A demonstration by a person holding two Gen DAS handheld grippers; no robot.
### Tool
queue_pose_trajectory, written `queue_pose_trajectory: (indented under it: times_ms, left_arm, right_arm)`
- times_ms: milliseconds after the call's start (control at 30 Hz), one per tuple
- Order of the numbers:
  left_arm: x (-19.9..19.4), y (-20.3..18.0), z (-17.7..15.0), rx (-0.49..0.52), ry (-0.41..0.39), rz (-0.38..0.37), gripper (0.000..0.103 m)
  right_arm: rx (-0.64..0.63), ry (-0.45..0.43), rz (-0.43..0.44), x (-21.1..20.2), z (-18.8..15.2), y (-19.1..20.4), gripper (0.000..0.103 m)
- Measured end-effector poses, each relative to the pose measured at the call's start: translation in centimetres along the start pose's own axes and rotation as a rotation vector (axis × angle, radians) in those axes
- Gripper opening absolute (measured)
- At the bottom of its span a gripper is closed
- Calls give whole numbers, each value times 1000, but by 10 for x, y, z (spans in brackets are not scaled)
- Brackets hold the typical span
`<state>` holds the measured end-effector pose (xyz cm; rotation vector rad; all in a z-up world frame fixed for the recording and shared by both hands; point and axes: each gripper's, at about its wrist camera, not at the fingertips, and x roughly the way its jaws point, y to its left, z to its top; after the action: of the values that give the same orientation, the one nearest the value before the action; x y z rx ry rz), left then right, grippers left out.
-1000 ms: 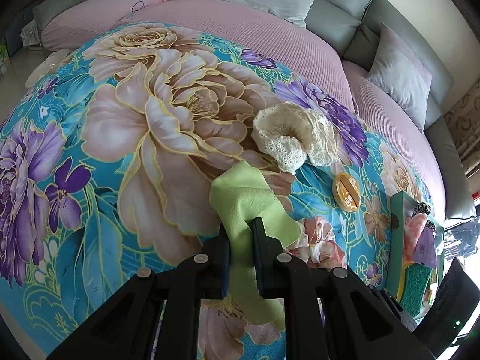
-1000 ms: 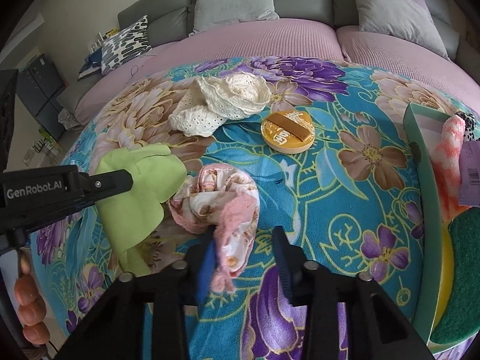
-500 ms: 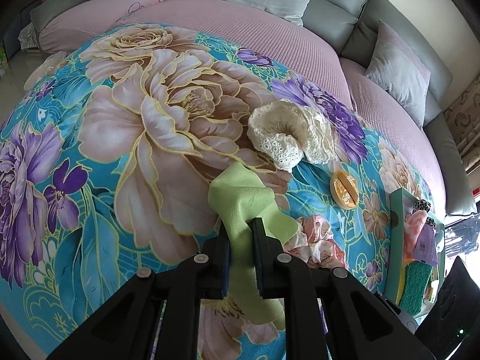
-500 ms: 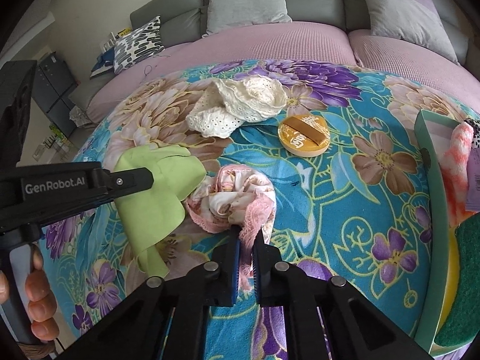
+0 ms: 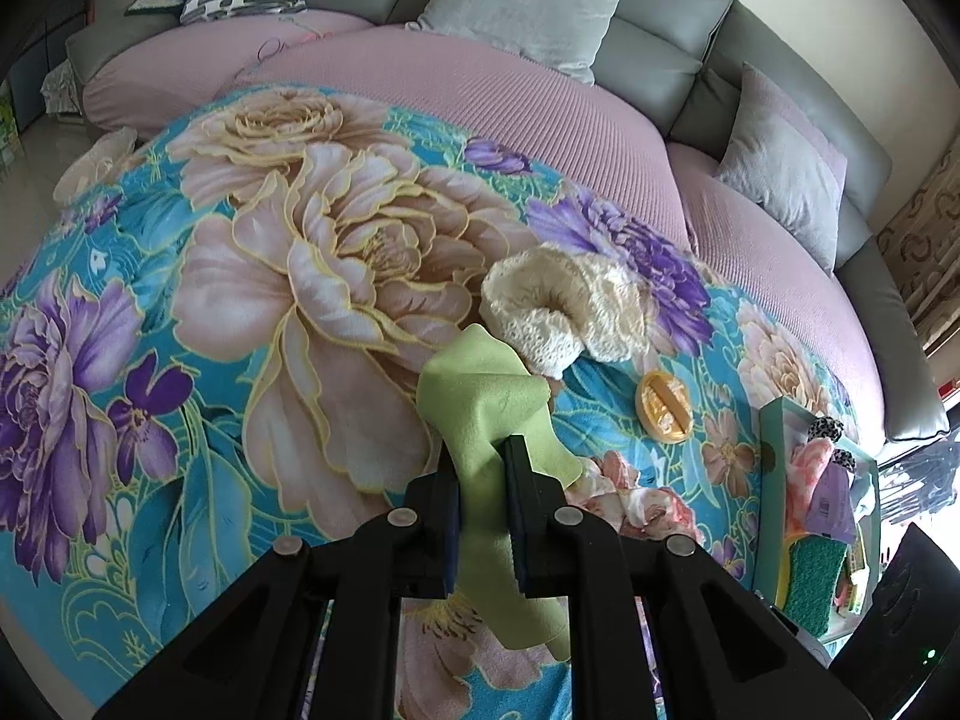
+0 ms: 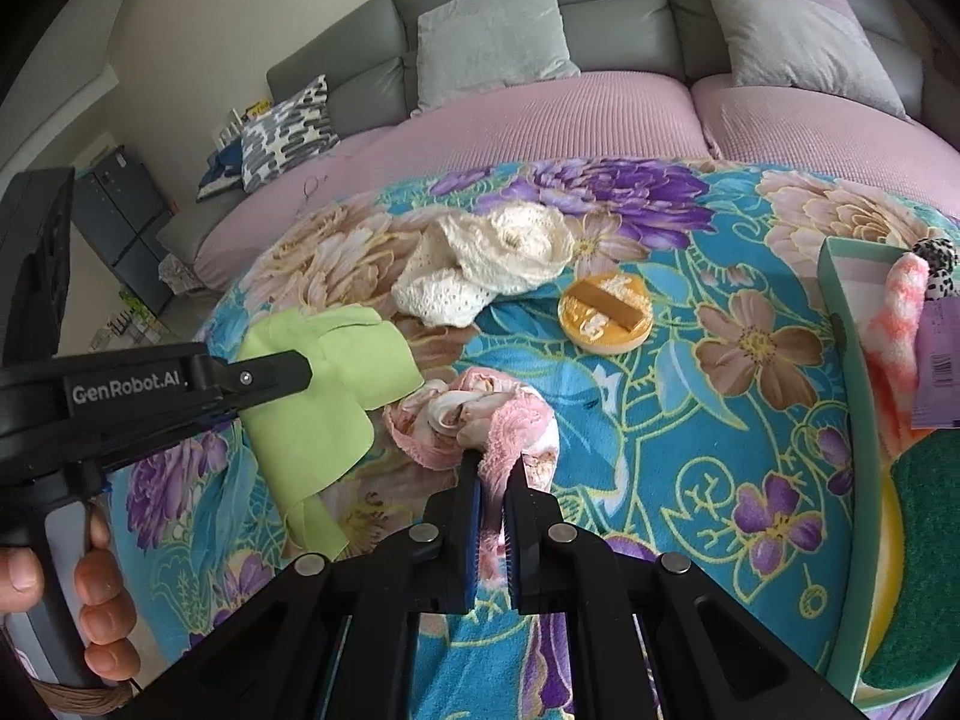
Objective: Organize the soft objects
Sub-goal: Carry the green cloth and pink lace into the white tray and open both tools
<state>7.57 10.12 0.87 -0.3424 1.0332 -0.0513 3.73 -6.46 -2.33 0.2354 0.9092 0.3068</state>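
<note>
Each tongs clamps cloth: green cloth (image 5: 480,420), pink cloth (image 6: 516,426).

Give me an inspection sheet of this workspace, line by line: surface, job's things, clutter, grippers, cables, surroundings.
Surface: teal floral blanket spread over a pink sofa seat.
Job's things: light green cloth; pink floral fabric bundle; cream lace fabric; green open box holding soft items at the right.
Clutter: round orange disc lying on the blanket.
Grippers: left gripper shut on the green cloth; right gripper shut on the pink bundle.
Cables: nothing seen.
Surroundings: grey cushions, patterned pillow.
</note>
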Motion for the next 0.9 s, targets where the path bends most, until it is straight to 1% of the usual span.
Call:
queue_pose_trajectory:
  times_ms: [167, 333, 433, 500, 667, 800, 900]
  left_arm:
    - [-13, -8, 4, 17, -37, -15, 14]
    - [-31, -20, 7, 44, -89, -30, 14]
    - [-41, -30, 7, 67, -123, -44, 14]
    - [-46, -40, 7, 98, -143, -53, 14]
    - [-46, -66, 2, 160, -140, -94, 14]
    - [-48, -85, -3, 202, -149, -132, 14]
    - [-48, -97, -8, 228, -143, -164, 14]
  right_arm:
    - [18, -54, -3, -14, 4, -5, 7]
    - [29, -149, -18, -41, 10, -11, 7]
    - [32, -190, -42, -58, 13, -17, 7]
    - [36, -208, -73, -67, 15, -23, 7]
    - [85, -249, -101, -88, 17, -42, 7]
    - [108, -309, -159, -112, 17, -57, 7]
    - [150, -336, -199, -127, 16, -75, 7]
